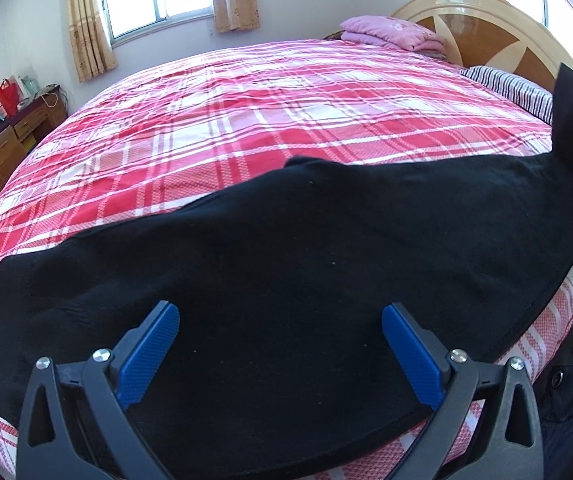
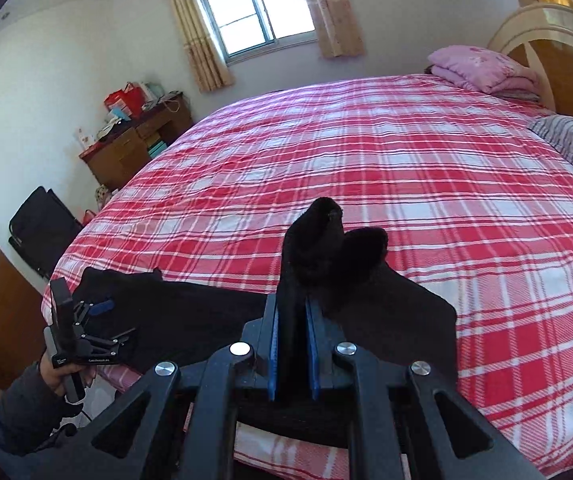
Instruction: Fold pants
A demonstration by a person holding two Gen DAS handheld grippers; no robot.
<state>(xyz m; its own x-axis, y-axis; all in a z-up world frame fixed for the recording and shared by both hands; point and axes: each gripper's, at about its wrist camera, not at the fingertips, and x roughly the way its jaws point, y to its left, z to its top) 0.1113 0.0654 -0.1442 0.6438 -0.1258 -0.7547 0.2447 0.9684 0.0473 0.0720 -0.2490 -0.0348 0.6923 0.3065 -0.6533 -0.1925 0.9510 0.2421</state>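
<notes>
The black pants (image 1: 286,264) lie along the near edge of the bed on a red plaid sheet (image 1: 246,120). My left gripper (image 1: 280,316) is open, its blue fingers (image 1: 154,344) spread just above the pants near their left end. My right gripper (image 2: 292,312) is shut on a bunched end of the pants (image 2: 326,248), which sticks up between the blue pads and is lifted off the bed at the right. The left gripper also shows in the right wrist view (image 2: 102,312), held in a hand at the lower left.
A folded pink blanket (image 1: 394,32) and a striped pillow (image 1: 518,88) lie at the headboard (image 1: 486,32). A wooden dresser (image 2: 134,148) with clutter stands by the far wall. A black case (image 2: 42,228) leans near a door at the left.
</notes>
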